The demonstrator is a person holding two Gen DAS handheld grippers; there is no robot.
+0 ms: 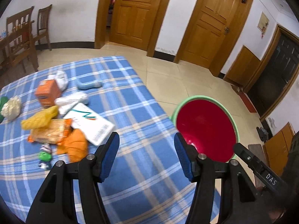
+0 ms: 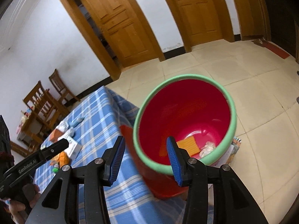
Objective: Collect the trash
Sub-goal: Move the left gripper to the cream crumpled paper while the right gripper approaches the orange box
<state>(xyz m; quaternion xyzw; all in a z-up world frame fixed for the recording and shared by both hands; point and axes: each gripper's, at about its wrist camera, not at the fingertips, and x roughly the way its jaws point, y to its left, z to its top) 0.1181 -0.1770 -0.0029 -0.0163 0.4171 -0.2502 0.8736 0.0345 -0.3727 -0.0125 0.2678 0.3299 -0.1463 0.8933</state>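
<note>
Trash lies in a heap on the blue plaid table [image 1: 142,110]: an orange carton [image 1: 47,93], a white box [image 1: 89,125], a yellow packet [image 1: 40,119], a bread wrapper [image 1: 48,133], an orange wrapper [image 1: 75,146] and crumpled paper [image 1: 11,108]. My left gripper [image 1: 146,141] is open and empty above the cloth, to the right of the heap. A red bucket [image 2: 186,76] with a green rim stands off the table's edge. It holds an orange piece [image 2: 187,145] and a crumpled wrapper [image 2: 207,147]. My right gripper [image 2: 145,145] hangs open over the bucket's near rim with nothing in it.
A small green toy [image 1: 44,155] and white and blue cloth pieces [image 1: 62,78] also lie on the table. Wooden chairs [image 1: 18,37] stand at the far left. Wooden doors [image 1: 134,13] line the wall beyond a tiled floor [image 1: 168,78]. Printed paper [image 2: 233,149] lies under the bucket.
</note>
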